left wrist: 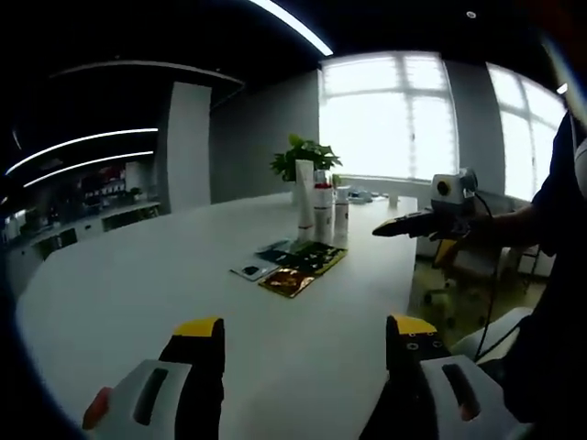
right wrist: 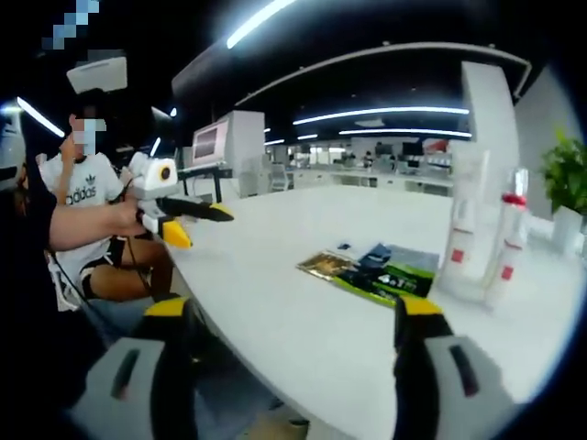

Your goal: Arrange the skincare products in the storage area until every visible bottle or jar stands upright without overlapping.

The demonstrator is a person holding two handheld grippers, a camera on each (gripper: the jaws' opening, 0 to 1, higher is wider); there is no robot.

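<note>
In the left gripper view, the left gripper hovers spread and empty above the table's near edge; tall bottles stand bunched beside flat packets toward the far edge, and a careless reach could topple them. In the right gripper view, the right gripper gapes empty too, off the table's edge, the bottles upright just beyond the packets.

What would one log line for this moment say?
left gripper: open, empty | right gripper: open, empty | tall white bottles: upright on white table | flat sachets: lying
</note>
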